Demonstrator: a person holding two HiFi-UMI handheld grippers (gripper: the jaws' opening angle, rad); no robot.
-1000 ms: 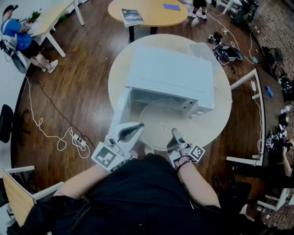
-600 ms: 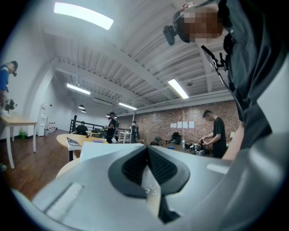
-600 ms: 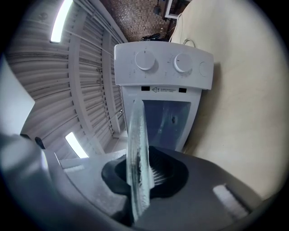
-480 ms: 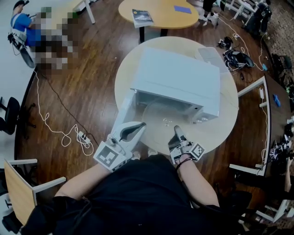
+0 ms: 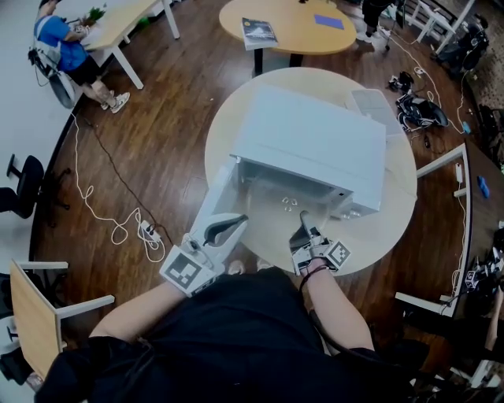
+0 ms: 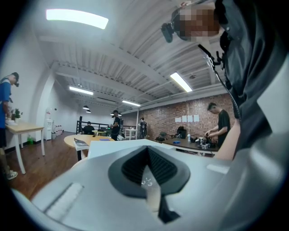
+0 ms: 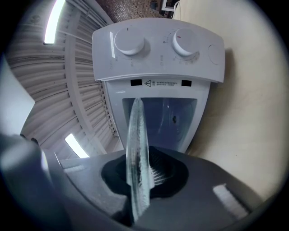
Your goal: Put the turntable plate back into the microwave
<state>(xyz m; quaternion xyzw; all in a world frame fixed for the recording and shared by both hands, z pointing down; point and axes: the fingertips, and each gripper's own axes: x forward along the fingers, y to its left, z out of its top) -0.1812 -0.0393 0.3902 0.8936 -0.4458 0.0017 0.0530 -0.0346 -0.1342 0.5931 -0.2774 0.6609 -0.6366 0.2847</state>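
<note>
Two round tables show in the head view. The near table (image 5: 394,228) bears the white microwave (image 5: 315,146), whose door (image 5: 214,197) is swung open at the left, just beside the left gripper (image 5: 240,222). A clear plastic box (image 5: 376,102) sits behind the microwave, and the far table (image 5: 291,24) carries a book (image 5: 258,31). The turntable plate (image 5: 276,214) reaches into the microwave's open front, its near rim pinched by the right gripper (image 5: 302,227). A white cable (image 5: 94,208) and a power strip (image 5: 148,234) trail over the dark wood floor (image 5: 157,118).

In the left gripper view the jaws are pressed together (nothing I can make out between them). Beyond them are a brick wall (image 6: 180,117) and strip lights (image 6: 76,18).

In the right gripper view the jaws clamp the turntable plate edge-on. It is aimed at the open cavity (image 7: 167,119), with two knobs (image 7: 129,43) on the panel beside it and the pale tabletop alongside.
</note>
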